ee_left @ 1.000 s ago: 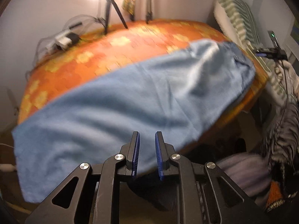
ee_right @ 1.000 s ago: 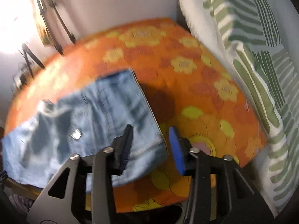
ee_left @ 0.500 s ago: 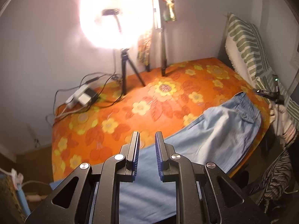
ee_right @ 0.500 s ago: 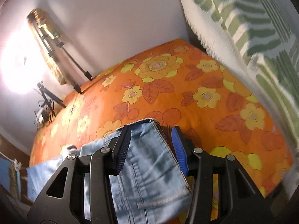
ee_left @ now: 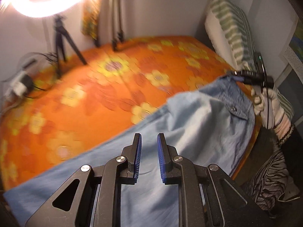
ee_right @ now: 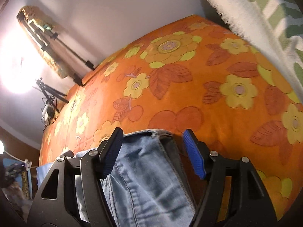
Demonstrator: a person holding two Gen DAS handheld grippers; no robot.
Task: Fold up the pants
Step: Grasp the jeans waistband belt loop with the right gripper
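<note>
From my left wrist, the left hand-held gripper (ee_left: pixel 148 158) hovers nearly pressed together, pinching nothing, over the jeans (ee_left: pixel 170 132) lying lengthwise along the bed's (ee_left: pixel 113 87) near edge, waistband right.

From my right wrist, the right hand-held gripper (ee_right: pixel 151 153), jaws just spreading, straddles the waistband corner (ee_right: pixel 151 132) unpinched; it is nearer.

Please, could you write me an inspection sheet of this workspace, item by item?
Surface: bed with an orange flowered cover.
Job's things: blue jeans spread along the near edge.
Clutter: tripod and ring light at the far side.
Grippers: left hand-held gripper narrowly open, empty; right hand-held gripper open, its jaws have just been opening, the jeans' waistband lies between them, not pressed.
Cables: cables beside a power box on the cover.
Surroundings: white wall, green-striped cushion.
</note>
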